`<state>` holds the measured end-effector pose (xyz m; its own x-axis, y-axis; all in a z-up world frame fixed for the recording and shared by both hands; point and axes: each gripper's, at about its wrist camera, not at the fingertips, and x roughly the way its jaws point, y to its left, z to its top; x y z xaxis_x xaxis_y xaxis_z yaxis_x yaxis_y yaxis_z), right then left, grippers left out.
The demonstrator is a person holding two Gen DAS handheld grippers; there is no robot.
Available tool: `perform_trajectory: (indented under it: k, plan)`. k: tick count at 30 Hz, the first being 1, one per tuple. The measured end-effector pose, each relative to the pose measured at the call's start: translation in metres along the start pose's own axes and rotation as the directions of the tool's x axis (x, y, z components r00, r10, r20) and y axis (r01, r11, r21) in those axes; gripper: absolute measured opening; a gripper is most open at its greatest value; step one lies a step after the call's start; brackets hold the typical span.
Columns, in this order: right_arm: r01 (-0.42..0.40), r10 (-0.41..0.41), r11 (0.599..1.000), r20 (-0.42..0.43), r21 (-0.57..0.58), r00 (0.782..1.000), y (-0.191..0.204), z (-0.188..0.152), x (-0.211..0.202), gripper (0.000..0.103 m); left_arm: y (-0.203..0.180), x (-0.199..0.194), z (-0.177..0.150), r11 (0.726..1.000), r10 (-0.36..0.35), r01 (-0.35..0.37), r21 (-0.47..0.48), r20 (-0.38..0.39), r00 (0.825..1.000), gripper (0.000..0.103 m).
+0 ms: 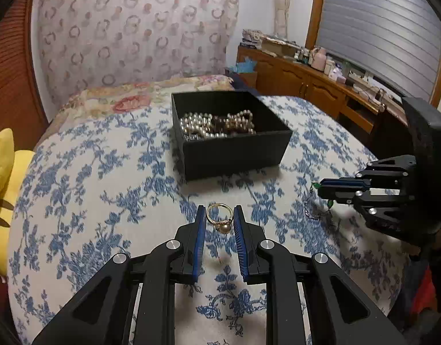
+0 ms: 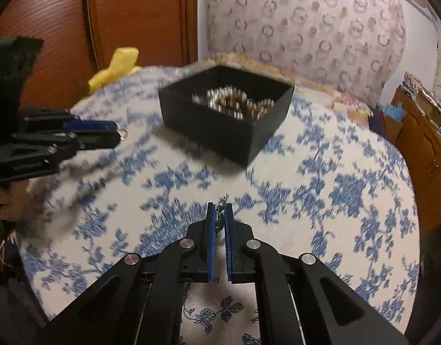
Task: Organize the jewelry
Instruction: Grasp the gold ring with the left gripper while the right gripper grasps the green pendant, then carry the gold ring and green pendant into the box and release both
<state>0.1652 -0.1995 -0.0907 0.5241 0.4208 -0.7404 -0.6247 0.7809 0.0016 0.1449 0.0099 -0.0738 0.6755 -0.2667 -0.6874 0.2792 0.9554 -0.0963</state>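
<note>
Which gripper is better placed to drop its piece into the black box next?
Probably left. The left gripper holds the gold pearl ring directly facing the black box; the right gripper, pinching a green-beaded piece, sits off to the side.

No words, brands, labels or numbers can be read in either view. The bottles and boxes on the wooden sideboard [image 1: 321, 77], at about two o'clock in the left wrist view, are too small and blurred to show any lettering — the same holds for the stack of papers [image 1: 266, 41] beside them. The black box [image 1: 235, 149] at twelve o'clock shows plain sides.
</note>
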Motion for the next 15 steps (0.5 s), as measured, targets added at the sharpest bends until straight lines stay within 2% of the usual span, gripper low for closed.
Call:
perform_trajectory:
  k: [10, 15]
  plan:
    - [-0.003, 0.007, 1.0, 0.163, -0.03, 0.987, -0.003, 0.042, -0.052, 0.007, -0.003, -0.012, 0.02, 1.0, -0.003, 0.003, 0.007, 0.052, 0.999, 0.018]
    - [-0.007, 0.018, 0.999, 0.217, -0.052, 0.976, -0.005, 0.067, -0.06, 0.007, -0.001, -0.009, 0.03, 1.0, -0.007, 0.007, 0.002, 0.068, 0.998, 0.018]
